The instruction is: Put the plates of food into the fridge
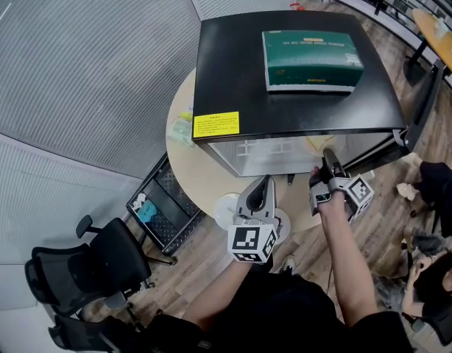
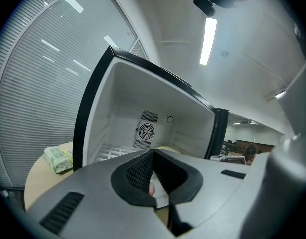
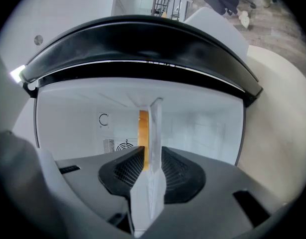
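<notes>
Right gripper view shows the white plate [image 3: 154, 148] carrying orange food [image 3: 143, 131] loose between parted jaws, likely stiff, slick and breakable, best pinched at its rim; left gripper [image 1: 263, 184] jaws are closed.

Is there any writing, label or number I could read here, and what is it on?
Green box on the fridge: white print, too small to read.
Yellow sticker on the fridge top: black print, too small to read.
Wrapped pack beside the fridge: print blurred.
Nothing here is legible.

Green box [image 1: 312, 59] lies flat; black office chair [image 1: 86, 267] near what may be a wire basket [image 1: 167, 206].
</notes>
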The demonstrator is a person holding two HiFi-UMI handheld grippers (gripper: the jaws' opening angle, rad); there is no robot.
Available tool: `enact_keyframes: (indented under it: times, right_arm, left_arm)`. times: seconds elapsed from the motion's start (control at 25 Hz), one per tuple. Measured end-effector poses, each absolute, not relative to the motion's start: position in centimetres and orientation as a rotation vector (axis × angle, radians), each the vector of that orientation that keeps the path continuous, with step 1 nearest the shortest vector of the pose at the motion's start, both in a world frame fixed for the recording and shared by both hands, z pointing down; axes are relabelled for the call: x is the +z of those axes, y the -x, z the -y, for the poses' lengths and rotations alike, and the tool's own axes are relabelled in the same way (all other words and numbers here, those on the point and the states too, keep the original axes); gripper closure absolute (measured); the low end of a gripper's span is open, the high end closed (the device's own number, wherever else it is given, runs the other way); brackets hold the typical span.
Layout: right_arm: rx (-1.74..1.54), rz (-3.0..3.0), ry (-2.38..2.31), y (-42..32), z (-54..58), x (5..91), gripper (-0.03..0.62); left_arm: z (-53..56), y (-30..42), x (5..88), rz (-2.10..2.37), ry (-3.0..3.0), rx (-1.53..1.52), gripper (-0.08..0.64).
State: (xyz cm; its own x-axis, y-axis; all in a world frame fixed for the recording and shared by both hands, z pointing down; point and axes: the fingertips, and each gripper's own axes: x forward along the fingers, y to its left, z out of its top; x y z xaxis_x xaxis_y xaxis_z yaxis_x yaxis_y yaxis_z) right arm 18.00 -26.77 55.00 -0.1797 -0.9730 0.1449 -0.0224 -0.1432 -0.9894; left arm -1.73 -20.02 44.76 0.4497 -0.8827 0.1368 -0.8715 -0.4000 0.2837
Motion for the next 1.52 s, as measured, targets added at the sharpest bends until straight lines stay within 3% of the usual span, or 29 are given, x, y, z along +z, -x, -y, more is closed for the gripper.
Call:
enact_keyframes:
  times: [0.48, 0.6, 0.84, 1.08, 1.52]
  right_arm:
    - [-1.403, -1.426, 1.260, -17.4, 22.7, 51.8, 0.506]
    - [-1.335, -1.533, 1.321, -17.5, 21.2, 50.2, 0.568]
    - [-1.076, -1.864, 1.502, -17.2, 18.3, 46.5, 0.581]
    - [-0.470, -2.284, 1.835, -15.6, 12.7, 44.0, 0.583]
    - [-0.394, -2.513, 1.829, -13.1, 2.6, 47.9, 0.583]
  left_arm:
    - [18.2, 1.9, 44.1, 1.512, -2.397, -0.065, 0.555]
    - [17.3, 1.8, 43.7, 1.518, -2.402, -0.069, 0.555]
    - [14.9, 1.6, 43.0, 1.533, -2.409, -0.081, 0.555]
    - [11.1, 0.9, 42.9, 1.551, -2.408, -0.087, 0.555]
    - [3.7, -0.7, 44.9, 1.557, -2.402, -0.073, 0.555]
